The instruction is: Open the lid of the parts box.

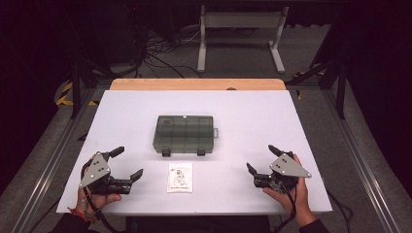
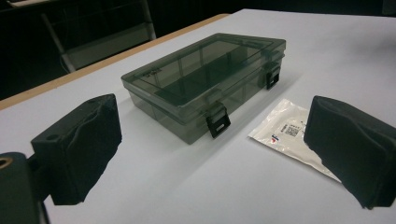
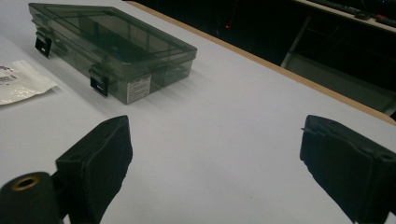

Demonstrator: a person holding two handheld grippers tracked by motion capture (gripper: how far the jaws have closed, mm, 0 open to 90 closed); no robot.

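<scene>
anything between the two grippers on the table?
Yes. In the high view a small white packet lies on the table between the left gripper and the right gripper. The smoky plastic box sits just beyond it.

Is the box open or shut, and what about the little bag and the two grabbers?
Smoky grey clear plastic compartment box: lid shut, both black latches down.
Small white flat packet: lying flat, looks sealed.
Left gripper: open, holding nothing.
Right gripper: open, holding nothing.

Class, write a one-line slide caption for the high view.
Open left gripper and right gripper flank a white packet before a closed smoky plastic organiser box on the white table.
</scene>
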